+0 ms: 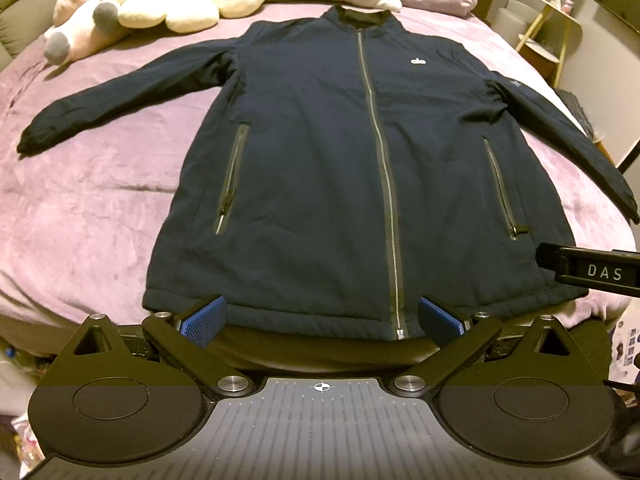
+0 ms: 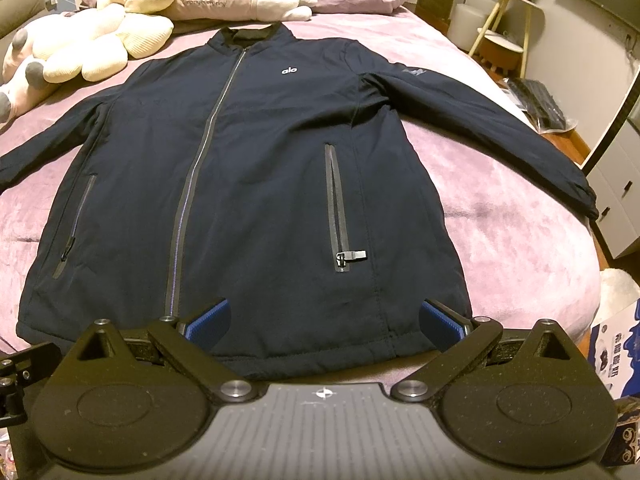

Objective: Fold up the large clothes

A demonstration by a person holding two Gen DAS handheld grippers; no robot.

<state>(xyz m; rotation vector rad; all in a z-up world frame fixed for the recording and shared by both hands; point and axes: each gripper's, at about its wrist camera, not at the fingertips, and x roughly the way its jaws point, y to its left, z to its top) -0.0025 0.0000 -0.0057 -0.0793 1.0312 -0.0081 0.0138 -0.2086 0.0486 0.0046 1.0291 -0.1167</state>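
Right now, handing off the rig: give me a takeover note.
Left gripper: open, empty, at the hem near the main zipper.
Right gripper: open, empty, at the hem below the right-side pocket zipper.
Navy jacket: flat on the purple bedspread, front up, zipped, both sleeves spread out, collar toward the plush toys.
Done: jacket laid out.
Left: all folds, probably sleeves first.
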